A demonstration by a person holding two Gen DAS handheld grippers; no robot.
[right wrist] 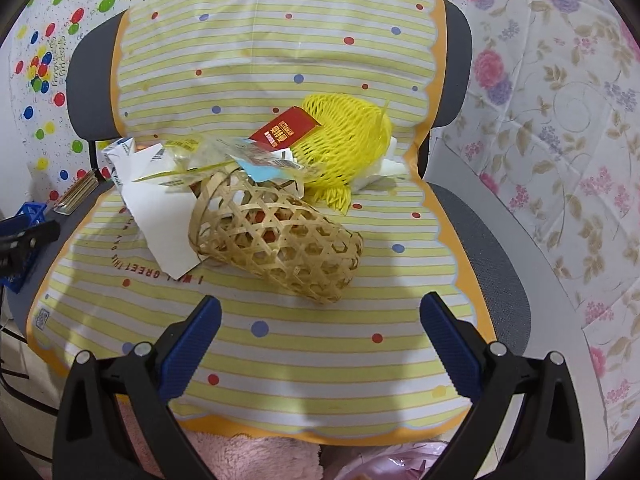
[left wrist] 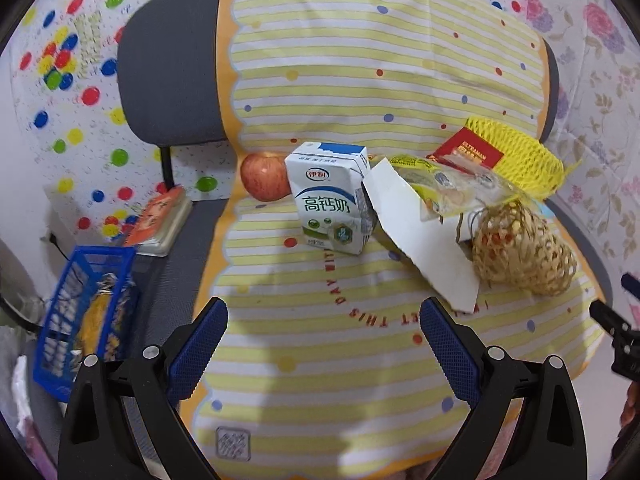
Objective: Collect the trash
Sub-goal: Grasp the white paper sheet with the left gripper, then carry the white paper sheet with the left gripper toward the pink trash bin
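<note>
Where striped cloth (right wrist: 280, 340) drapes grey chair (left wrist: 168, 80), dotted wall sheet (left wrist: 60, 80), floral sheet (right wrist: 560, 120).

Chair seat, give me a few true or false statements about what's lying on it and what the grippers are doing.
1. The milk carton stands upright. True.
2. The woven basket stands upright. False: it lies on its side.
3. The left gripper holds the apple. False: it is open and empty.
4. A red packet rests against the yellow net. True.
5. The right gripper is open. True.
</note>
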